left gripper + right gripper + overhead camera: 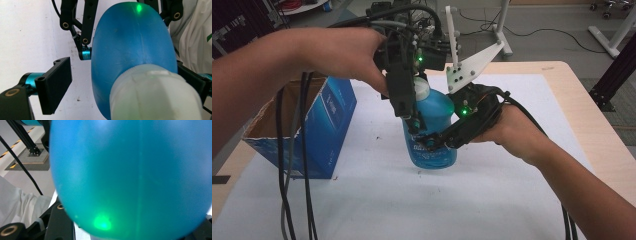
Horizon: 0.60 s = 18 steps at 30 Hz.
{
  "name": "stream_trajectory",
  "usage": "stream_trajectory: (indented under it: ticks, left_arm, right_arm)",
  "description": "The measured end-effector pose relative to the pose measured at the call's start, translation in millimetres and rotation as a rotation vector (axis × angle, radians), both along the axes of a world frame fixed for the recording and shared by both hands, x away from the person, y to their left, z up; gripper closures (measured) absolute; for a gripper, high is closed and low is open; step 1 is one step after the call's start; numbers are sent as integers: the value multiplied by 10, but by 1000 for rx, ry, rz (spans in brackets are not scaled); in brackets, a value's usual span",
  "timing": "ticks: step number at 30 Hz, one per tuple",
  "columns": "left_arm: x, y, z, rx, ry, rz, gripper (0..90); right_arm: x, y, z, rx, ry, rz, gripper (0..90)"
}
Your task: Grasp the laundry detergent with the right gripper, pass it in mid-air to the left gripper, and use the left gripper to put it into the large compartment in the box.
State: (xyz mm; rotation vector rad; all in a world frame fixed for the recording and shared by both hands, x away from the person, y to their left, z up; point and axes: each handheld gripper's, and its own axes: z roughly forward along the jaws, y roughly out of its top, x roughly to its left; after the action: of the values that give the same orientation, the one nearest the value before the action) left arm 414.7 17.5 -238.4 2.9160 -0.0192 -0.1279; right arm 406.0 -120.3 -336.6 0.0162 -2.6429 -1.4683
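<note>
**Cap grab over a clamped blue bottle**

The bench (532, 200), under a white sheet, carries an open blue carton (319, 130) at its left edge. Near the middle stands the blue bottle (434, 127), upright. The right gripper (437, 142) is clamped on the bottle's body from the right, steadying it. The left gripper (414, 117) hangs over the white cap (155, 95), jaws apart on either side and not yet pressing. The step looks like seizing the cap; next, those jaws must close squarely on it, then twist.
</note>
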Motion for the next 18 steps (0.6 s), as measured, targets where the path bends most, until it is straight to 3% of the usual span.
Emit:
stream_trajectory:
  ticks: [18]
  left_arm:
    - [-17, -23, 4, 0, 11, -29, 256]
  right_arm:
    - [2, 10, -4, 5, -4, 4, 446]
